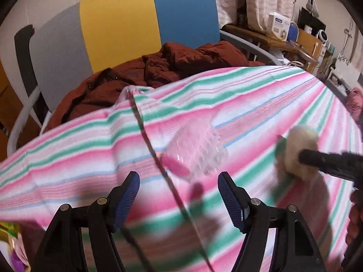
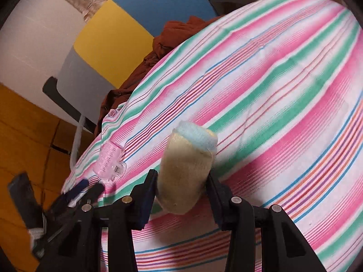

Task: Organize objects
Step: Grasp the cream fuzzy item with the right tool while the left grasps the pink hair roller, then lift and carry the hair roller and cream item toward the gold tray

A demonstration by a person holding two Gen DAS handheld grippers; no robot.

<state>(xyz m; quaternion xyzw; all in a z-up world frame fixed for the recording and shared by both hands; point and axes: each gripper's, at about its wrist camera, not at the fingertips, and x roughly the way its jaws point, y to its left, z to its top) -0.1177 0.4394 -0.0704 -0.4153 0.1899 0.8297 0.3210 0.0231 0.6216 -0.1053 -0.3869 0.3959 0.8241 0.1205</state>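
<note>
Sponge, cream with a pale blue end, sits clamped between the right tool's pads above the striped cloth. Left of the sponge, a pink clip lies on the cloth, just ahead of the left tool, which is wide open and empty.

Counter draped wholly in a striped cloth of pink, green and white bands with thin blue and red lines. Cloth creased into a ridge near the far left corner, hanging over the edge there. Lying directly on the cloth, a clear pink hair claw clip, blurred in the left wrist view, near the left edge.
</note>
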